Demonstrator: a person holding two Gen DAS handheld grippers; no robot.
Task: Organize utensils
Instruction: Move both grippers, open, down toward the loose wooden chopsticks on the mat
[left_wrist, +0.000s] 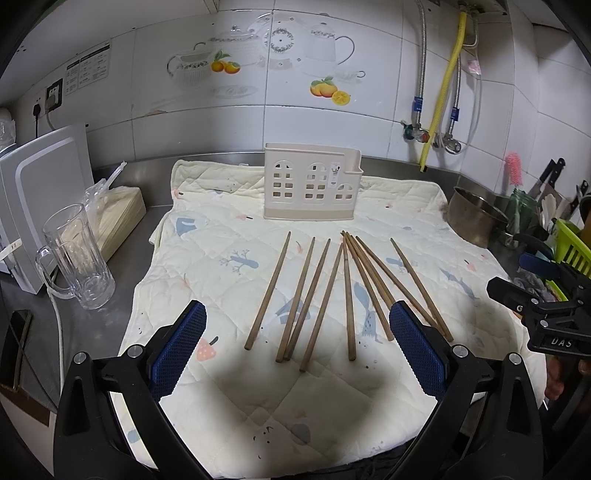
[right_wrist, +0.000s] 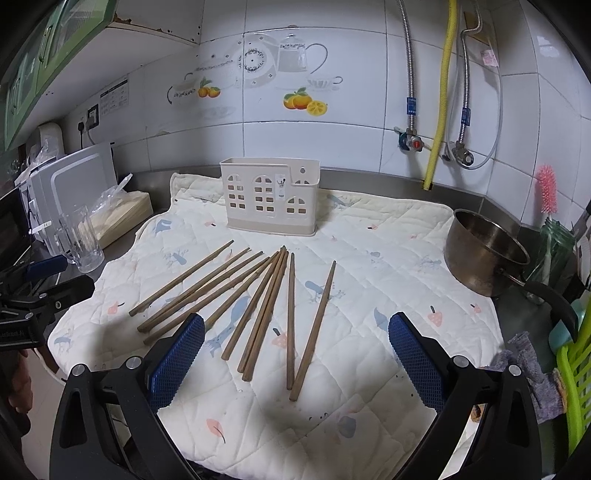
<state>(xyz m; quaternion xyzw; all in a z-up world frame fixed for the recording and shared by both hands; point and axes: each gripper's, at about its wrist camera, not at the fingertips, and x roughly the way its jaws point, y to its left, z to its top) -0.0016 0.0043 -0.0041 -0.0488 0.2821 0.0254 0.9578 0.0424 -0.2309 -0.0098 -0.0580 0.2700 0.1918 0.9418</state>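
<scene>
Several brown wooden chopsticks (left_wrist: 325, 291) lie fanned out on a cream quilted mat (left_wrist: 207, 251), thin ends toward the wall. They also show in the right wrist view (right_wrist: 258, 306). A cream plastic utensil holder (left_wrist: 312, 181) with window cut-outs stands upright behind them, also in the right wrist view (right_wrist: 269, 195). My left gripper (left_wrist: 297, 343) is open and empty, hovering above the near ends of the chopsticks. My right gripper (right_wrist: 295, 350) is open and empty, above the near ends too. The right gripper's body shows at the right edge of the left view (left_wrist: 546, 310).
A glass mug (left_wrist: 75, 258) and a white appliance (left_wrist: 40, 206) stand left of the mat. A steel pot (right_wrist: 484, 251) sits at the mat's right edge. A green rack (right_wrist: 574, 391) and a grey cloth (right_wrist: 532, 373) are at the far right.
</scene>
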